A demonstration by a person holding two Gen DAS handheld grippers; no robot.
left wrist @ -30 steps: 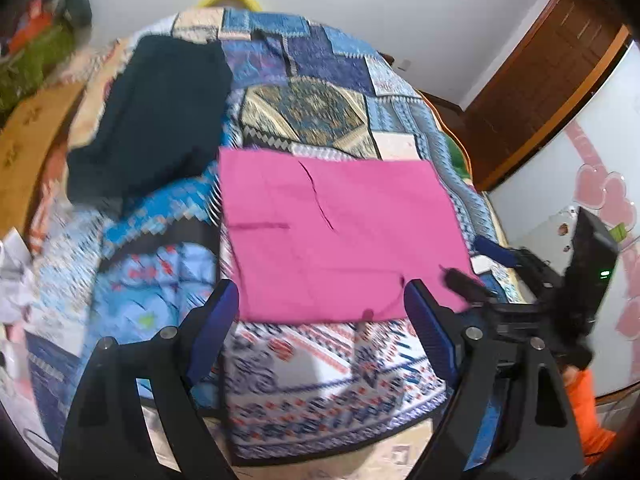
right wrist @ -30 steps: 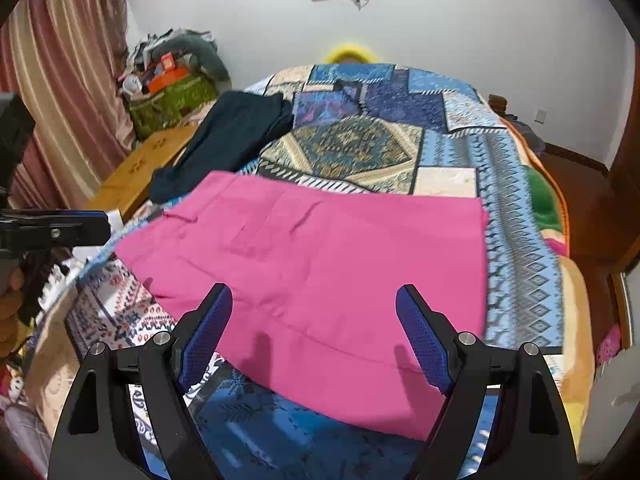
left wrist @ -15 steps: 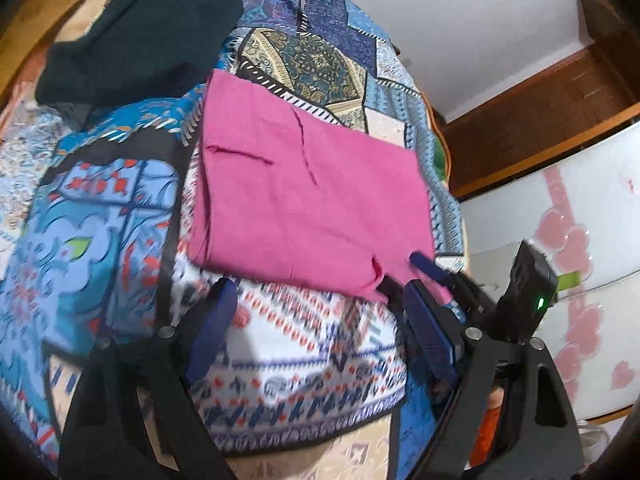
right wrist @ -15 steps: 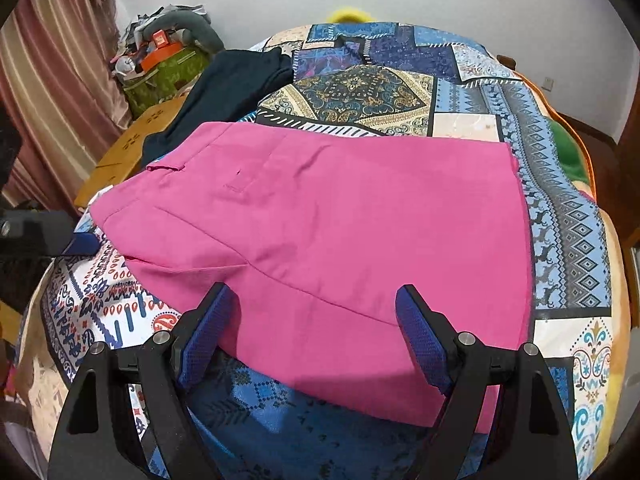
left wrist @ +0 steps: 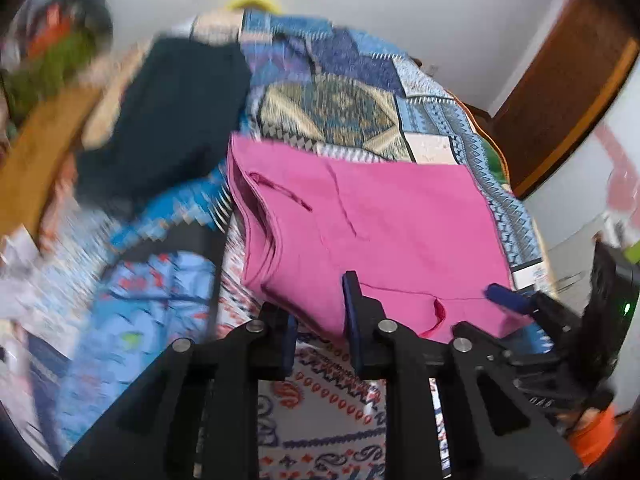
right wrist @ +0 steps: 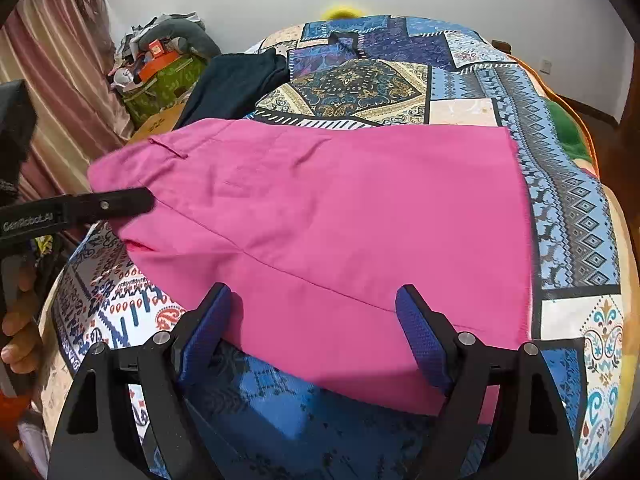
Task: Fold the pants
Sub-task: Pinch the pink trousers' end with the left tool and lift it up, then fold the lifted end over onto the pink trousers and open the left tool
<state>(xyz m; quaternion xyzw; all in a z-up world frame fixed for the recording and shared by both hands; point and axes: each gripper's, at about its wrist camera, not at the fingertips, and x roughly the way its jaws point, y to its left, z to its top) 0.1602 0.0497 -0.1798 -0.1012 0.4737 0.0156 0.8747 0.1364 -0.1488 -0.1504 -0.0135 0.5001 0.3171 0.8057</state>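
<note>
**Pink pants folded flat on quilt; left gripper pinching near edge**

Pink pants [right wrist: 340, 216]: smooth woven cloth, folded into a flat rectangle, stacked layer edges at the waistband side. They lie on a patchwork quilt [right wrist: 576, 216] of printed geometric blocks. Left gripper [left wrist: 320, 332]: blue textured pads drawn close, clamped on the near hem. Right gripper [right wrist: 312, 336]: fingers spread wide, straddling the near edge, gripping nothing. Dark garment [left wrist: 168, 120]: matte, lying beyond the pants.
</note>
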